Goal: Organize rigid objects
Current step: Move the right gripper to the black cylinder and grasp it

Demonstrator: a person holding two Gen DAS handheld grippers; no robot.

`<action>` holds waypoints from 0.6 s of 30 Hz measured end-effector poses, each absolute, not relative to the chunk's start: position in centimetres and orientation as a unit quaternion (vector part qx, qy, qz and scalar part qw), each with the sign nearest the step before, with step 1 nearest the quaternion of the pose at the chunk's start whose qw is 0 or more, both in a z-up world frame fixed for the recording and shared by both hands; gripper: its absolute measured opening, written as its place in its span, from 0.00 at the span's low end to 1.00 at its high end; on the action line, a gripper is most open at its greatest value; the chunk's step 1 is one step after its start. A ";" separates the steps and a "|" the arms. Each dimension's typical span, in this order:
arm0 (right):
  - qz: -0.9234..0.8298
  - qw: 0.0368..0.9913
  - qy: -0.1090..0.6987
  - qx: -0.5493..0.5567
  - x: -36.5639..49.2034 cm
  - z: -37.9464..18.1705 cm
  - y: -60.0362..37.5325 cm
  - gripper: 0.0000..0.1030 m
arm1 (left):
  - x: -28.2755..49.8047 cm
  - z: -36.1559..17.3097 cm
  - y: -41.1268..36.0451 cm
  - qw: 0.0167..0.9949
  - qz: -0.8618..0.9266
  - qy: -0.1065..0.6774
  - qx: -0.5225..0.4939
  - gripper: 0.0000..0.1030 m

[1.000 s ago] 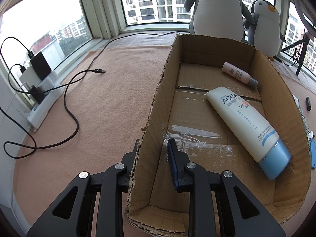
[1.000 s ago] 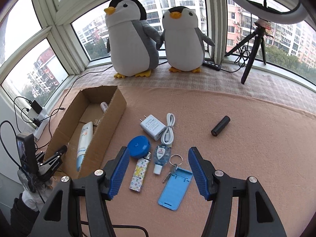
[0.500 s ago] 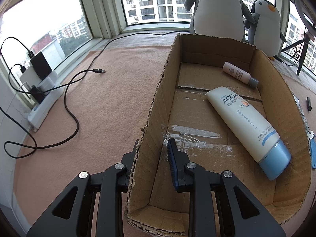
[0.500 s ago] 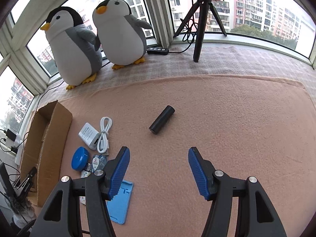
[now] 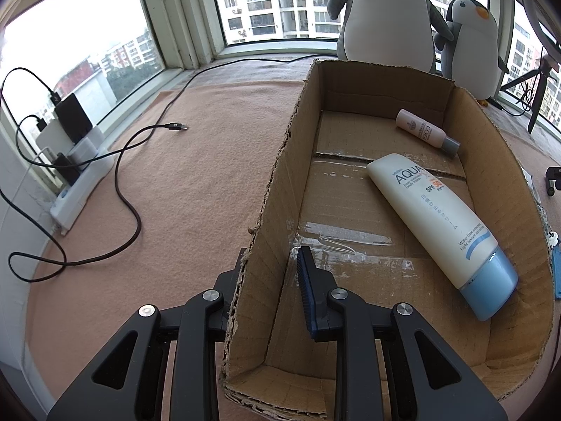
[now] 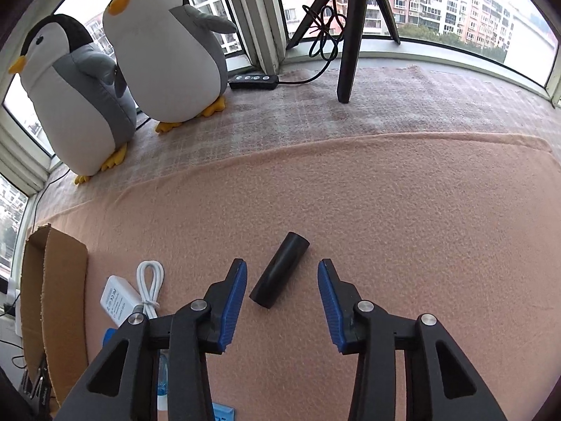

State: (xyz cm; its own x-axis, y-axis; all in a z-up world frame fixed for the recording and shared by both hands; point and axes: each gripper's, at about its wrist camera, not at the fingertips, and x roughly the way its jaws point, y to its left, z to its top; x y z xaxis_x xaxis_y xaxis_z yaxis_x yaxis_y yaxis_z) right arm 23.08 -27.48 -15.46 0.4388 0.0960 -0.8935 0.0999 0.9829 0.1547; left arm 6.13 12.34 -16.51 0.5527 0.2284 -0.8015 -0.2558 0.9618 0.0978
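Black cylinder point(image 6: 279, 271), a short matte tube, is lying on the peach fleece blanket point(image 6: 385, 210), slanted, with its far end leaning right. The right gripper point(image 6: 282, 273) is straddling it: the jaws have just been closing, the cylinder sits between them, yet both blue pads point(image 6: 233, 301) are standing clear of it, so nothing is grasped.

To take it well, I would be rolling the wrist until the pads run parallel to the tube's long sides, then lowering until the tips are nearly brushing the fleece, and squeezing at mid-length. Pinched at a slant, a smooth round body is likely to twist or squirt out. The white charger point(image 6: 117, 300) and its coiled cable point(image 6: 150, 286) are lying near the left finger, so the approach should be staying on the tube's side.

The left gripper point(image 5: 273, 273) is clenching the near wall of the cardboard box point(image 5: 270, 210), one finger inside and one outside, steadying it. Inside, a sunscreen tube point(image 5: 438, 224) and a small pink bottle point(image 5: 426, 132) are already lying on the floor, with bare cardboard beside them.
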 end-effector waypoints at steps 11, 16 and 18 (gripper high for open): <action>-0.010 0.832 0.551 0.070 24.1 -16.4 -27.1 0.25 | 6.1 -16.5 12.3 0.881 0.138 0.452 -0.015 0.23; -0.006 0.830 0.554 0.066 24.0 -16.5 -27.3 0.15 | 6.1 -16.5 12.4 0.881 0.138 0.452 -0.016 0.23; -0.002 0.830 0.554 0.064 23.8 -16.5 -27.2 0.14 | 6.2 -16.5 12.3 0.881 0.138 0.451 -0.016 0.23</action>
